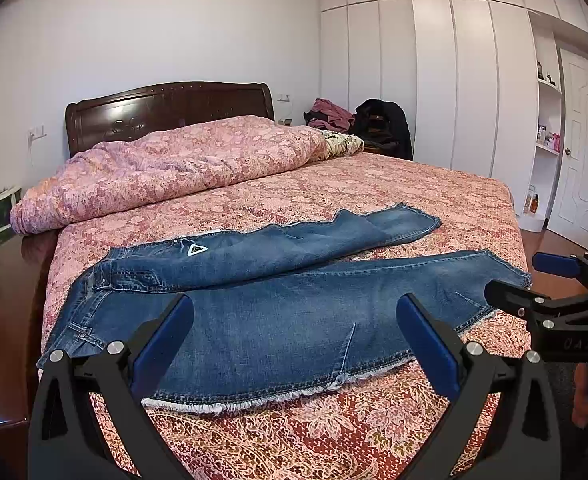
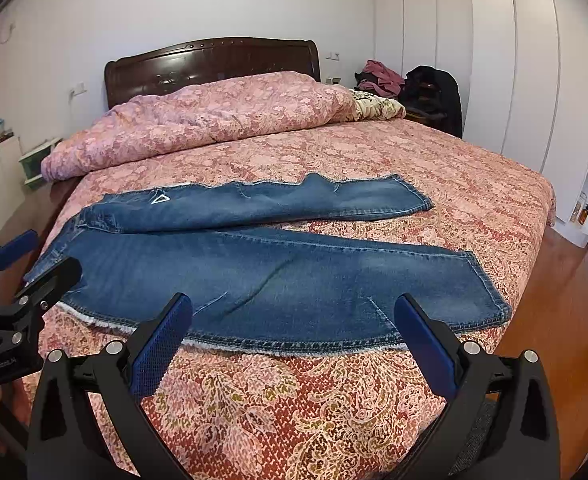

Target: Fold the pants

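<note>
Blue jeans (image 1: 278, 304) lie flat across the bed, waist at the left, two legs spread apart toward the right; they also show in the right wrist view (image 2: 262, 276). A white triangle patch (image 1: 196, 250) marks the far leg. My left gripper (image 1: 294, 320) is open and empty, above the near leg's frayed edge. My right gripper (image 2: 294, 320) is open and empty, above the near leg close to its hem. The right gripper shows at the right of the left wrist view (image 1: 534, 280); the left gripper shows at the left of the right wrist view (image 2: 34, 256).
The bed (image 1: 334, 432) has a red-pink patterned cover. A rumpled pink duvet (image 1: 166, 164) lies by the dark headboard (image 1: 166, 108). Clothes (image 1: 358, 120) are piled at the far right corner. White wardrobes (image 1: 454, 80) and wooden floor (image 2: 554, 320) are to the right.
</note>
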A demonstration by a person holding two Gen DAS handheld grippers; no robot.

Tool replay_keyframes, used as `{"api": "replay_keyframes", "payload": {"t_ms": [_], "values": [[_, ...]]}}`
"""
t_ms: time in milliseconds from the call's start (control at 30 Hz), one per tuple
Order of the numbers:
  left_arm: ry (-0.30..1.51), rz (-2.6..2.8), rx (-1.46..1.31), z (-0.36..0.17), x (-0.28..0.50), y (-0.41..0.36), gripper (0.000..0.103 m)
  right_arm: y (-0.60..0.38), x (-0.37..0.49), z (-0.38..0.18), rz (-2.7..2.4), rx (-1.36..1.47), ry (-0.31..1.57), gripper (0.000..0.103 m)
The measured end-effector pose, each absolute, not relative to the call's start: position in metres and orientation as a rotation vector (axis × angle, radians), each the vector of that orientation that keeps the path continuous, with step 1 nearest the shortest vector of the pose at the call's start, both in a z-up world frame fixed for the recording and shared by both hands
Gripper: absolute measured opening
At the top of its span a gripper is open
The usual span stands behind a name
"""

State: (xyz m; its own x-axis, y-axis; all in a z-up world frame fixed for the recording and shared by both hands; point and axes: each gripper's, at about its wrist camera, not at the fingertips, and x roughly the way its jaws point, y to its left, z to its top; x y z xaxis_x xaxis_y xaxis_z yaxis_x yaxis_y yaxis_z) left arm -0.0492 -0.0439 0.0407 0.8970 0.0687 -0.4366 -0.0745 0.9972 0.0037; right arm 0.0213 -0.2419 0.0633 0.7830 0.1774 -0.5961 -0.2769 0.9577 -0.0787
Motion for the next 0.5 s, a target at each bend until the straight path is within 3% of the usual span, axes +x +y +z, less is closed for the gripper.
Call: {"api": "replay_keyframes", "payload": {"t_ms": [500], "values": [[0.494, 0.065, -0.011, 0.038, -0.041, -0.041, 0.101, -0.246, 0.032, 0.057, 0.237, -0.120, 0.674, 0.100]]}}
